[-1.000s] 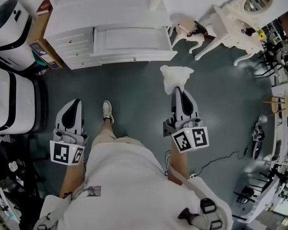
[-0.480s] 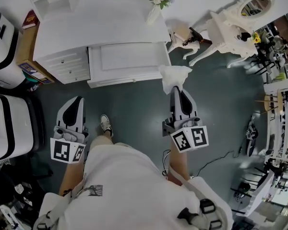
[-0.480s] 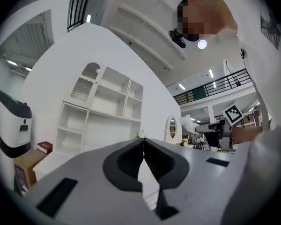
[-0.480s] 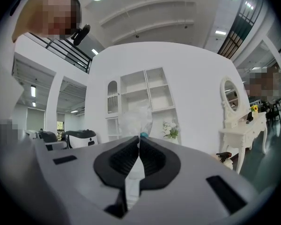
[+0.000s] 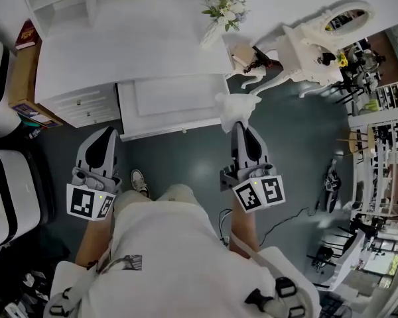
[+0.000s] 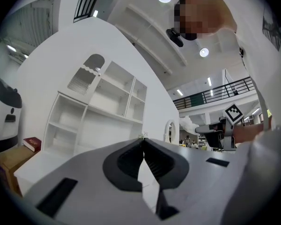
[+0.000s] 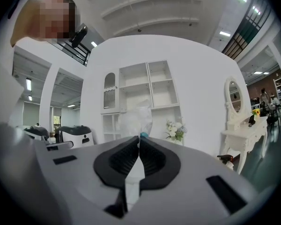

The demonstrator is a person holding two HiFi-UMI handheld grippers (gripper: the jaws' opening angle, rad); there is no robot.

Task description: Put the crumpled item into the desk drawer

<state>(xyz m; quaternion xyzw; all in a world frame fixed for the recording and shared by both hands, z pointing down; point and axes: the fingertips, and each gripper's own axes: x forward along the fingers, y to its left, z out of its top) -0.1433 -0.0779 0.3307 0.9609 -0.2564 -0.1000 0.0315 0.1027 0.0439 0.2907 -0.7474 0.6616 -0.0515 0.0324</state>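
Right tool [image 5: 238,127] clamps crumpled paper [image 5: 233,105] at the open drawer's [image 5: 166,98] corner. Left tool [image 5: 108,134] pressed together, empty. Flowers [image 5: 224,8] stand on the bench [image 5: 119,52].

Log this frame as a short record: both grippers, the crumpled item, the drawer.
Left gripper: jaws together, nothing between them
Right gripper: jaws shut on crumpled white item
Desk drawer: pulled open
Item position: held in the air, at the drawer's right front corner in the head view
Task status: item not yet in the drawer
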